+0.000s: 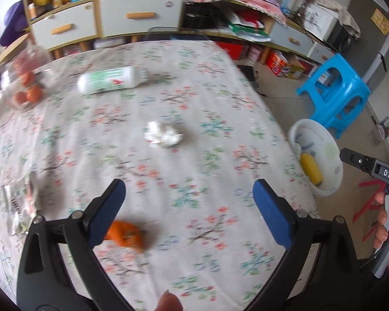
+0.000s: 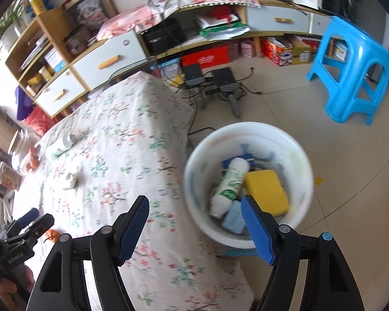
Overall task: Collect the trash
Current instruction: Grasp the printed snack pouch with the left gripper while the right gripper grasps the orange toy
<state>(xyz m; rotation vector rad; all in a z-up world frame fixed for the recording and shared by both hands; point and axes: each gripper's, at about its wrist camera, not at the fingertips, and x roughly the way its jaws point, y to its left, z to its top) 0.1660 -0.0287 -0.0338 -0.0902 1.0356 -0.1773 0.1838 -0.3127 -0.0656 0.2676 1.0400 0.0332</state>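
My left gripper (image 1: 189, 191) is open and empty above the floral tablecloth (image 1: 194, 259). An orange peel (image 1: 127, 237) lies just beside its left finger. A crumpled white tissue (image 1: 163, 134) lies ahead of it, and a white tube with green print (image 1: 109, 79) farther back. My right gripper (image 2: 194, 207) is open and empty over the table's right edge, next to a white bin (image 2: 251, 134) on the floor. The bin holds a white tube (image 2: 230, 184), a yellow sponge (image 2: 268, 189) and blue scraps. The bin also shows in the left wrist view (image 1: 332, 171).
A clear bag of orange fruit (image 1: 26, 77) sits at the table's far left, and a crumpled wrapper (image 1: 19, 207) at the near left. A blue plastic stool (image 2: 350, 70) stands on the tiled floor. Shelves and drawers (image 1: 116, 13) line the far wall.
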